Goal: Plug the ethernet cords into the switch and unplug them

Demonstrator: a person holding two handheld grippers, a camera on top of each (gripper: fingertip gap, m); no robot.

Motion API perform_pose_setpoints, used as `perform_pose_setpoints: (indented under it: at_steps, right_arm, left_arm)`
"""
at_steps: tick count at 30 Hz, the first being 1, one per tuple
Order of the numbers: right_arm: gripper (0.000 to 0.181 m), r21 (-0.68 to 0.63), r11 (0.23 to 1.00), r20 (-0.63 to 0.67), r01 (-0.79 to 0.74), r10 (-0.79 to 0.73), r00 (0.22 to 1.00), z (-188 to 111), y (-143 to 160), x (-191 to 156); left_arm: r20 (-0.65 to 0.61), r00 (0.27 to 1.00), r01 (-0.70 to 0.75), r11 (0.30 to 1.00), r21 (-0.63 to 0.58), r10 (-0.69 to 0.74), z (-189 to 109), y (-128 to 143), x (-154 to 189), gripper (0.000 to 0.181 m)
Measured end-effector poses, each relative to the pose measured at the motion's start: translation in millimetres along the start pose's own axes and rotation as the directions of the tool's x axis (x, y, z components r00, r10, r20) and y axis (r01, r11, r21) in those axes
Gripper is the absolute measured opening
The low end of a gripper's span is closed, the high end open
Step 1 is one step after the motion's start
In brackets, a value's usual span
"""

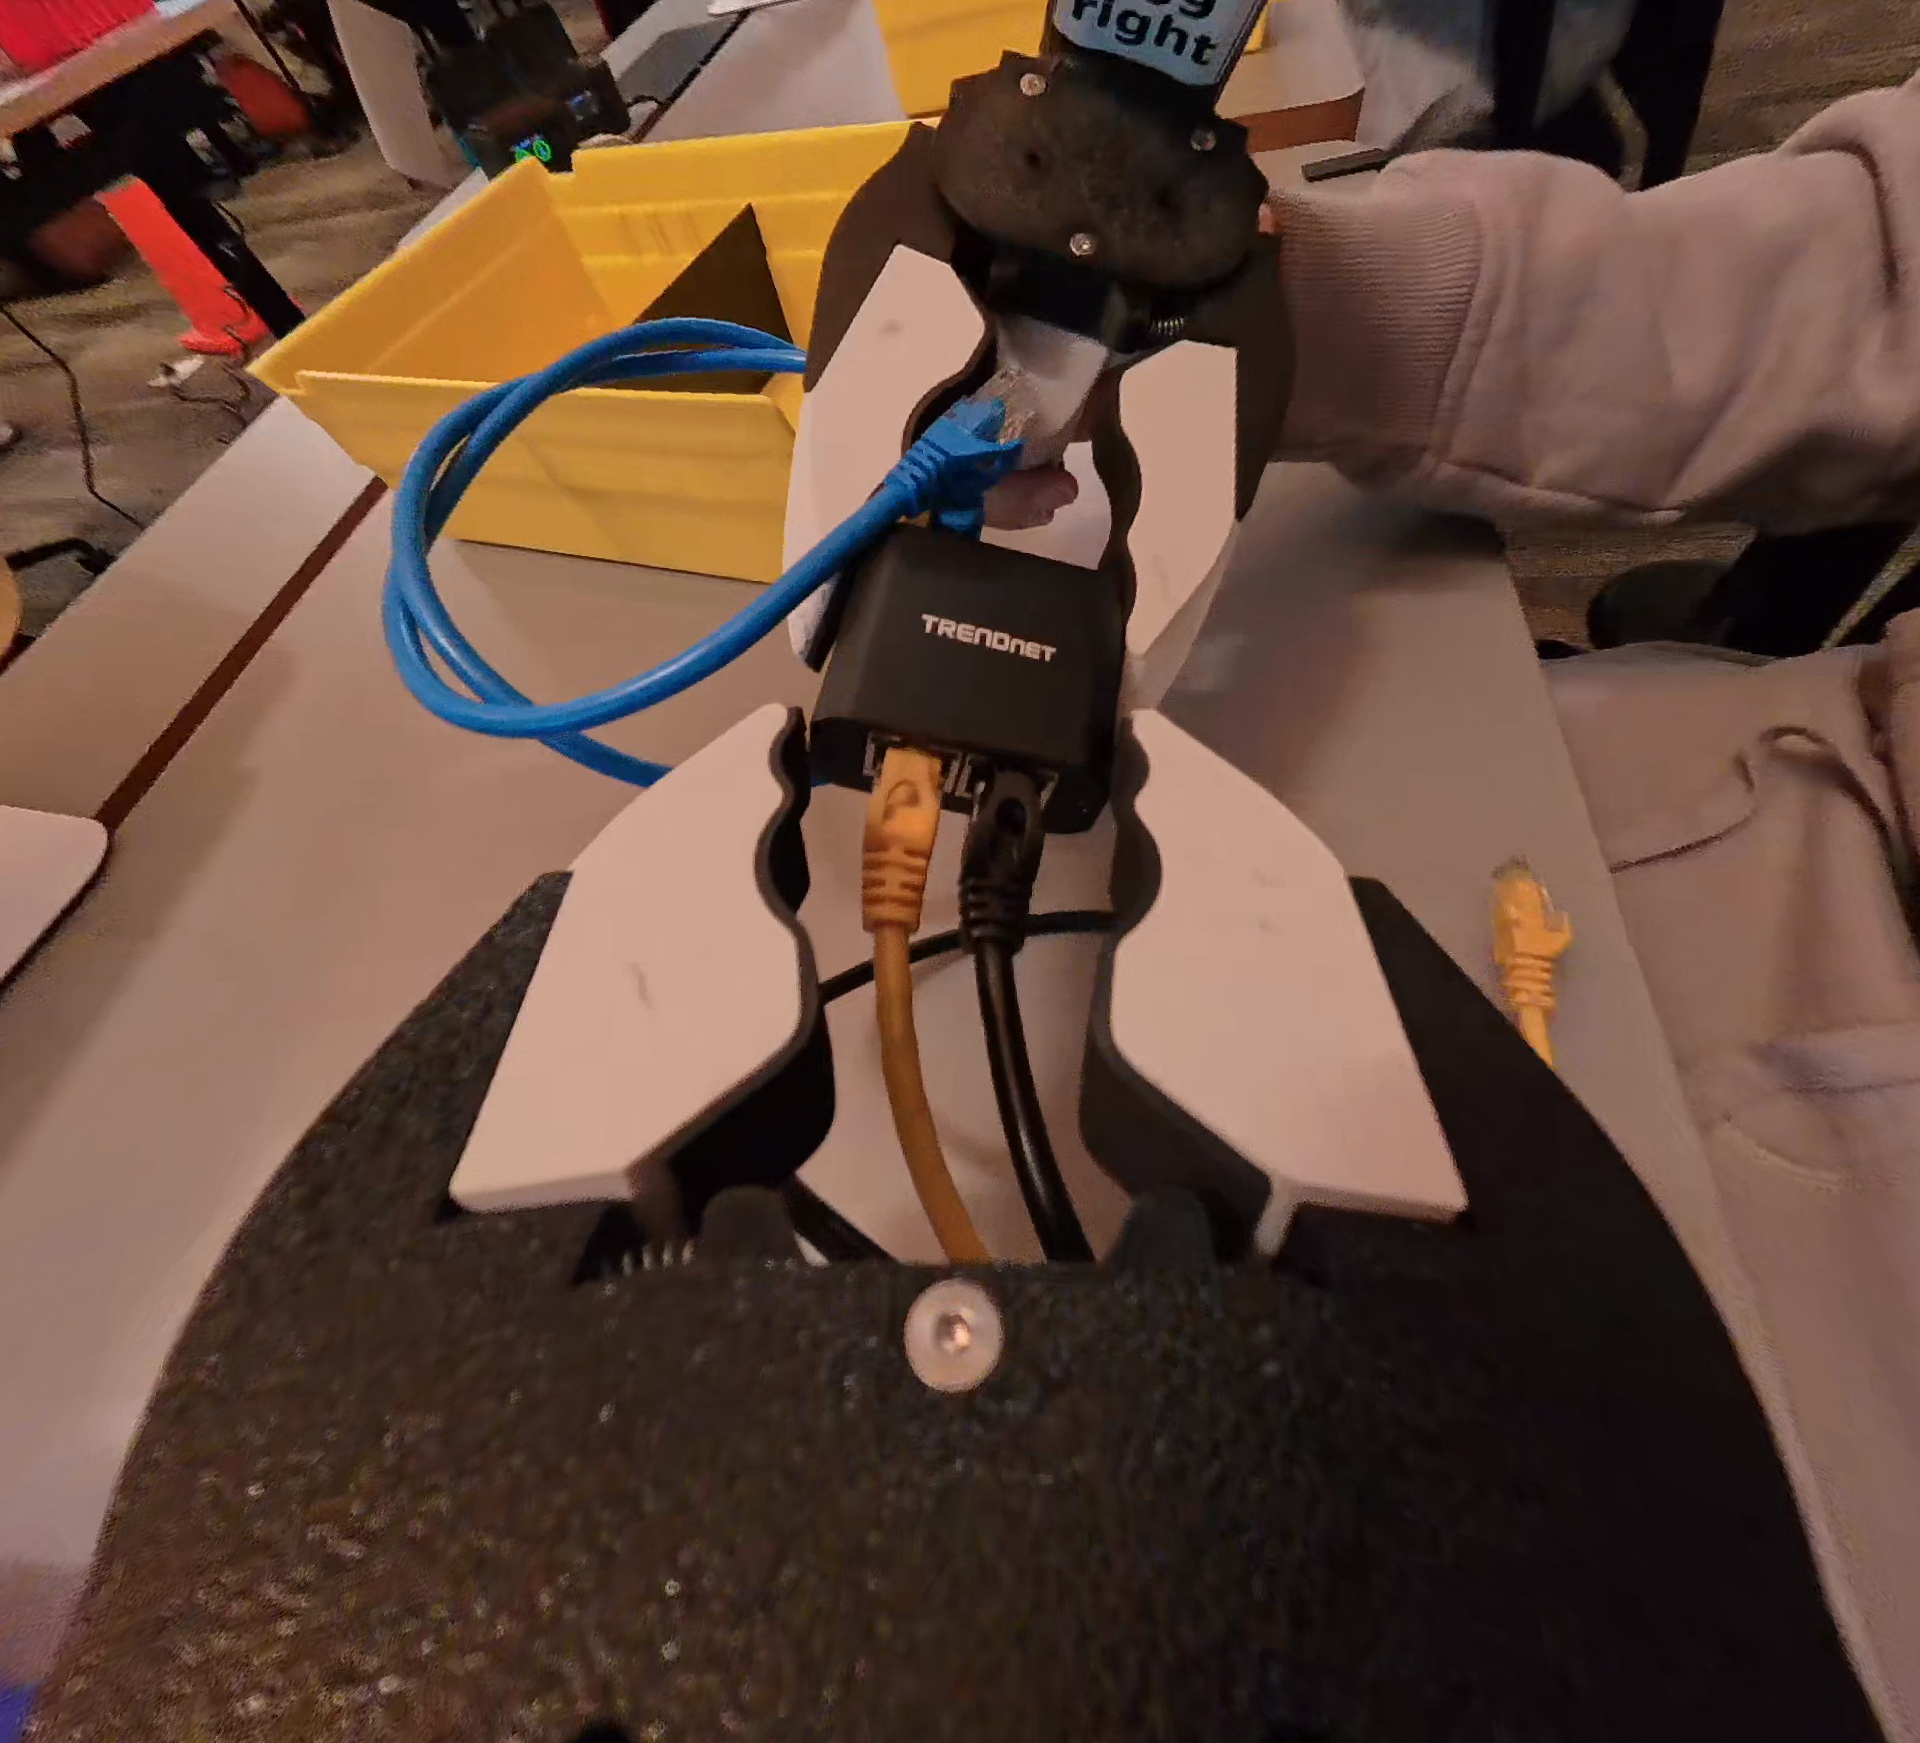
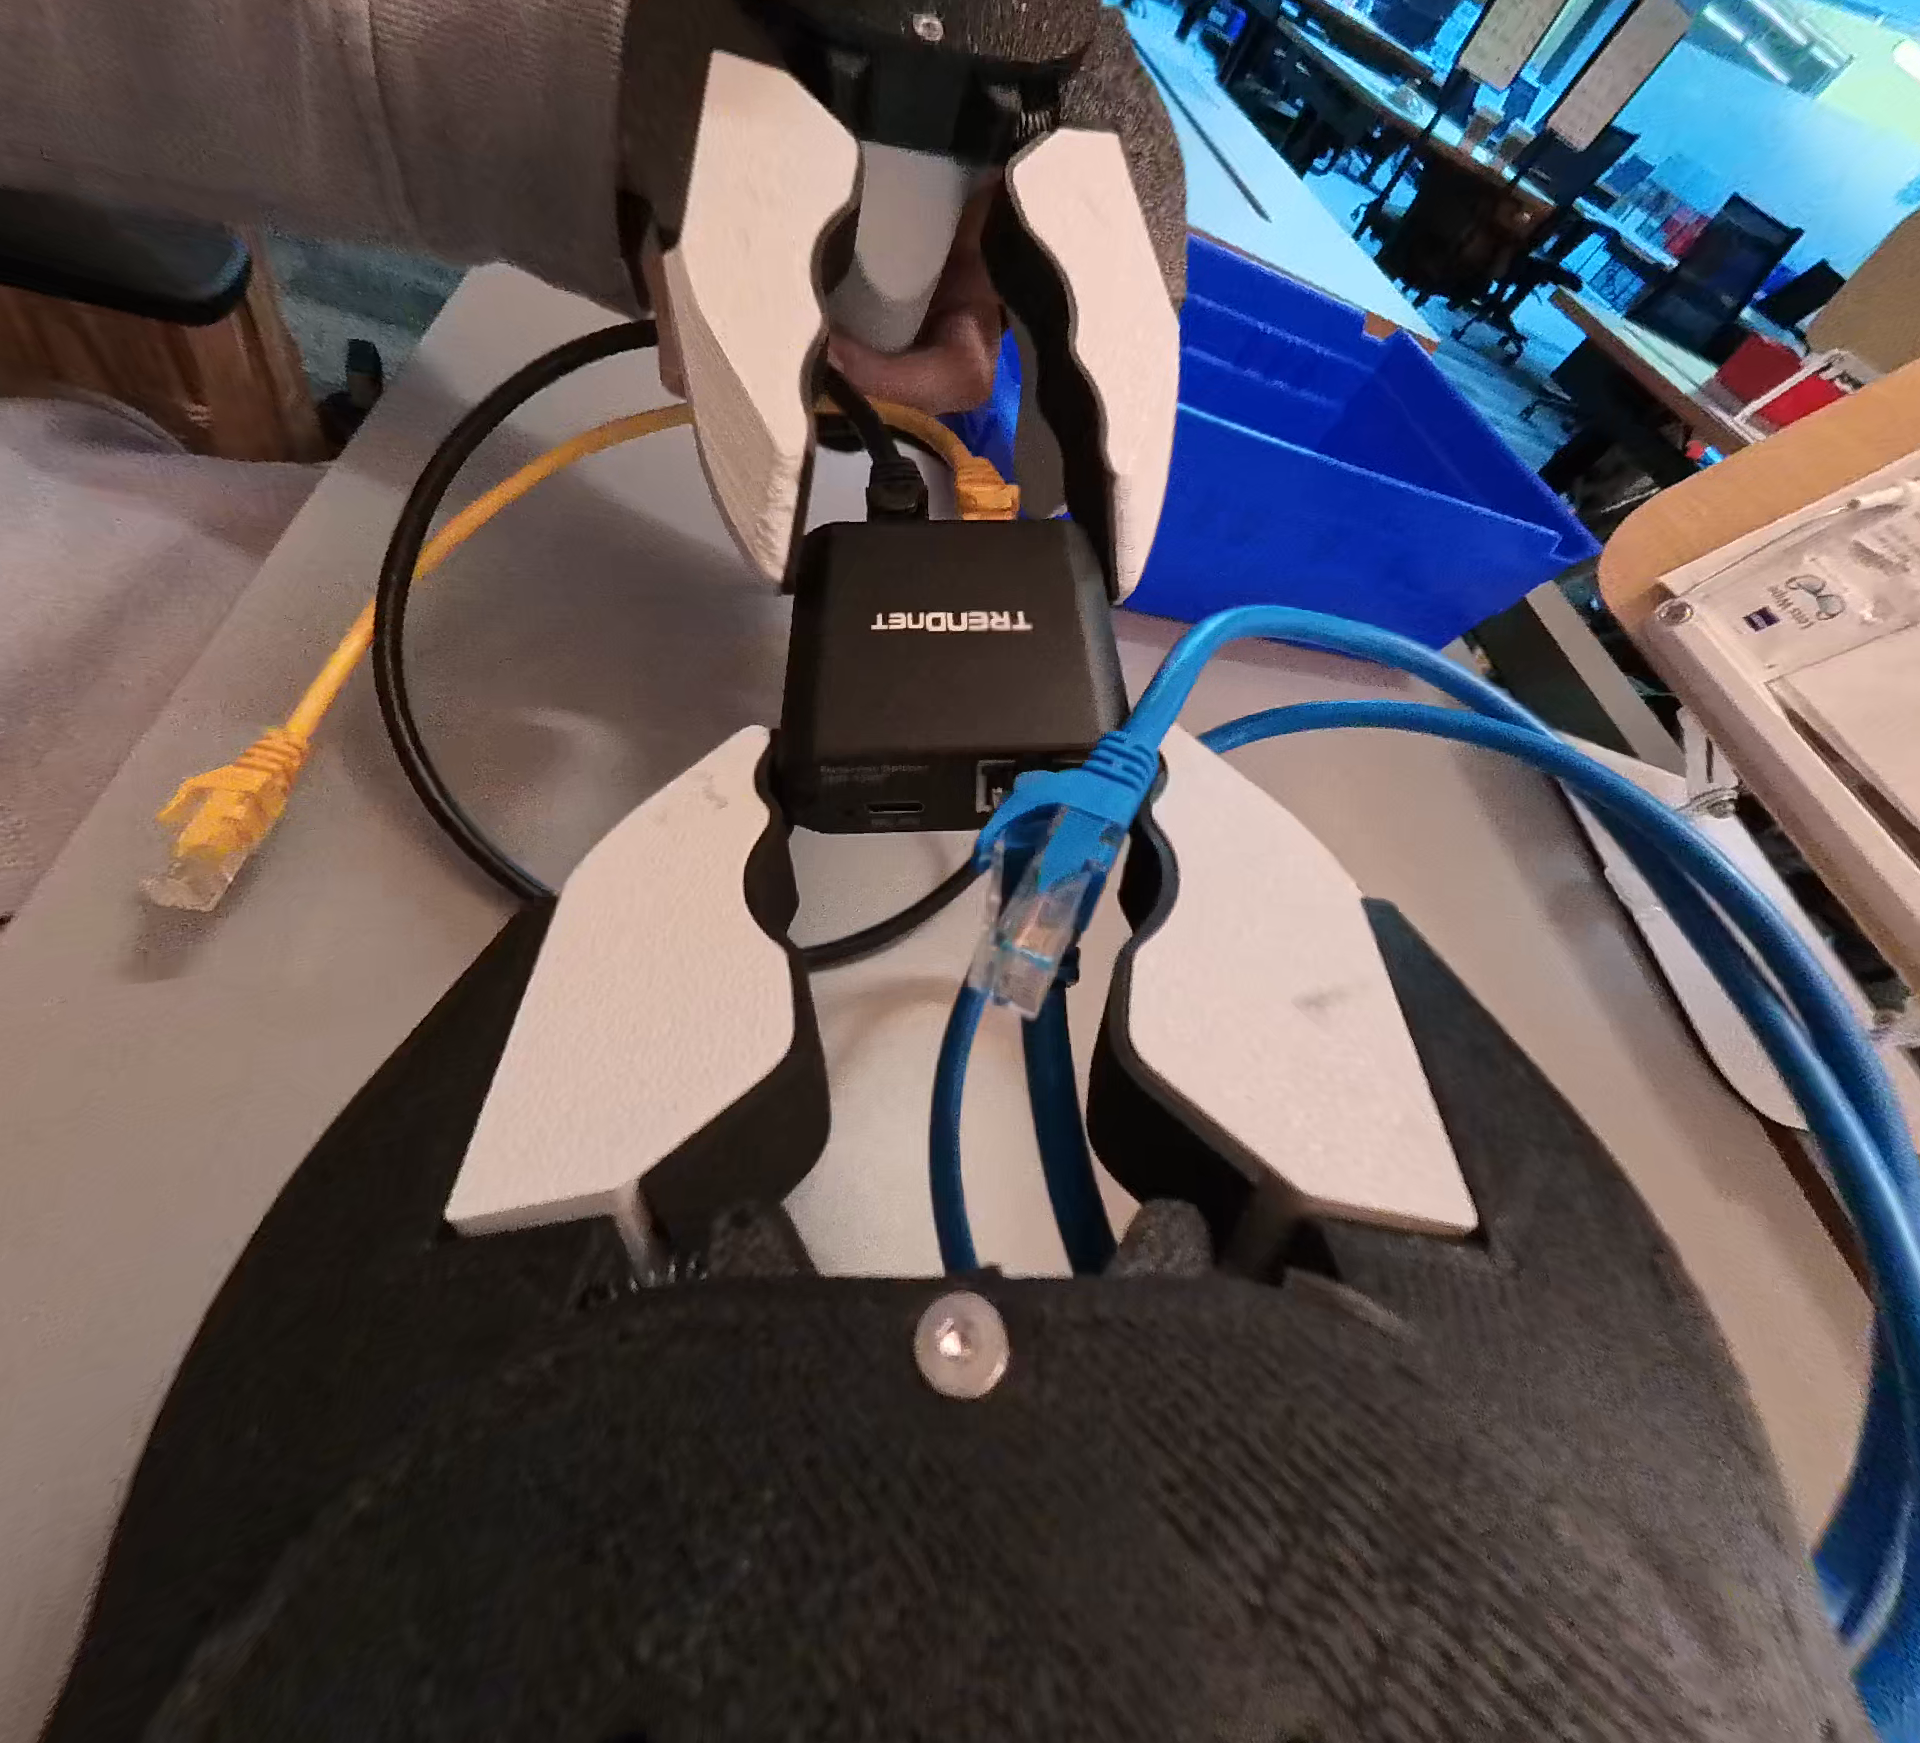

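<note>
Blue plug [image 2: 1049,872] points back from the switch [image 2: 951,665], beside its port, between the right claw's [image 2: 961,846] spread fingers (left claw [image 1: 961,779] likewise apart).

Blue cord [image 2: 1558,758]: I saw its loop run off the right edge.
Yellow cord [image 1: 914,1049] and black cord [image 1: 1023,1070]: both vanished under my left gripper's body.
Switch [image 2: 935,654] ports: too small to tell.
</note>
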State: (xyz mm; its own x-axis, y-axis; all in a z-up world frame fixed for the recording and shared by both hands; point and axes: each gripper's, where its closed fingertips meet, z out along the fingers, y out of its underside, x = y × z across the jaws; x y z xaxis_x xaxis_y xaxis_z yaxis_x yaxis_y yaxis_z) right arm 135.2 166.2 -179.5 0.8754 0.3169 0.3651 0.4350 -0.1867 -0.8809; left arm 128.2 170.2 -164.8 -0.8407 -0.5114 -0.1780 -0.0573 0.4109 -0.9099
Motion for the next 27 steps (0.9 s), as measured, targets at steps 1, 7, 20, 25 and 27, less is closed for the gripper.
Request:
perform_pose_setpoints:
  at_steps: [1, 7, 20, 25, 27]
  right_arm:
    - [0.061, -0.003, 1.000, 0.014, -0.007, 0.008, 1.000, -0.7, 1.3, -1.3]
    - [0.061, 0.054, 0.998, 0.045, -0.032, 0.030, 0.999, -9.0, -1.7, -3.4]
    - [0.061, 0.031, 0.998, 0.089, -0.049, 0.046, 0.995, -4.2, 7.0, -8.8]
    - [0.084, 0.116, 0.990, -0.102, -0.078, 0.090, 0.991, -23.4, -17.1, 21.9]
    - [0.085, 0.162, 0.985, -0.194, -0.067, 0.099, 0.976, -45.6, -39.1, 35.1]
  left_arm:
    - [0.001, 1.000, -0.012, 1.000, 0.007, 0.012, 0.5, 2.3, 0.8, 0.055]
    - [0.013, 0.999, 0.033, 0.988, 0.154, -0.035, 5.8, -2.0, 5.4, 0.055]
    - [0.135, 0.991, -0.003, 0.987, 0.158, -0.019, 11.8, 3.7, 8.0, 0.056]
    - [0.214, 0.971, 0.049, 0.968, 0.247, -0.104, 0.8, 2.3, -7.5, 0.056]
    - [0.269, 0.949, 0.084, 0.952, 0.293, -0.166, -7.0, 5.0, -18.0, 0.056]
